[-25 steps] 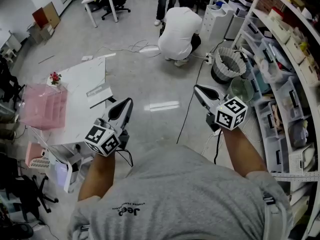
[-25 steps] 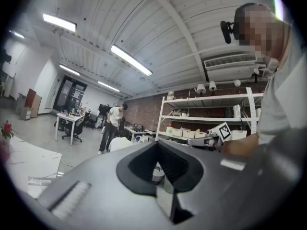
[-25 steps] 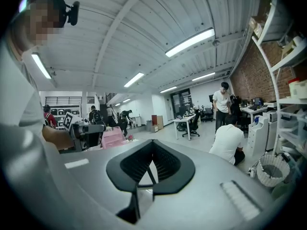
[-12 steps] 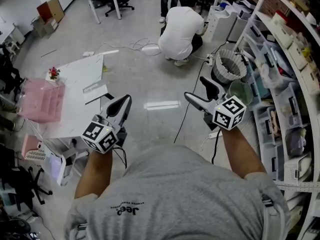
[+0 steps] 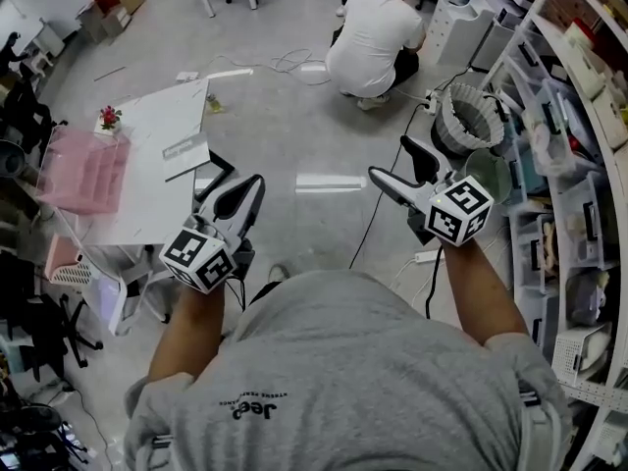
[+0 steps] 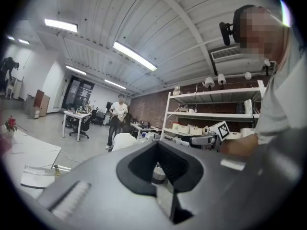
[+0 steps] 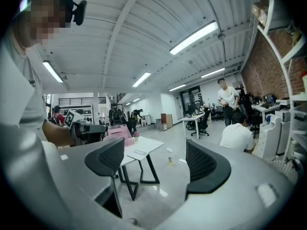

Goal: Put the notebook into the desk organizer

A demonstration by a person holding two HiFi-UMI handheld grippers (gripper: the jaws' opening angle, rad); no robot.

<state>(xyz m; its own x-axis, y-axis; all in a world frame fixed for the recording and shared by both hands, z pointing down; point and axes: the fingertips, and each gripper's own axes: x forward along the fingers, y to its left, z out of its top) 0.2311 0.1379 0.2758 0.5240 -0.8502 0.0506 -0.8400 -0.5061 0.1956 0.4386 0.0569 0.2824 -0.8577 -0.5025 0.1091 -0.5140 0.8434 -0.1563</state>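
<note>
The notebook (image 5: pixel 184 155) lies flat on the white table (image 5: pixel 147 204) at the left, a little right of the pink desk organizer (image 5: pixel 83 165). Both grippers hang in the air over the floor, well short of the table. My left gripper (image 5: pixel 240 196) is shut with nothing in it. My right gripper (image 5: pixel 391 162) stands wide open and empty. Along the right gripper's (image 7: pixel 156 162) jaws I see the notebook (image 7: pixel 139 152) and the organizer (image 7: pixel 117 131) on the table ahead. The left gripper view shows the shut gripper (image 6: pixel 160 164) and the notebook (image 6: pixel 36 176) low at the left.
A small flower pot (image 5: pixel 110 118) stands on the table's far corner. A person in white (image 5: pixel 373 27) crouches on the floor ahead. Shelving with bins (image 5: pixel 579 116) runs down the right side, with a round basket (image 5: pixel 473 116) beside it. Cables trail over the floor.
My right gripper's jaws have gone from shut to wide open. Both grippers and the view have shifted a little, so the table now sits closer to my left gripper.
</note>
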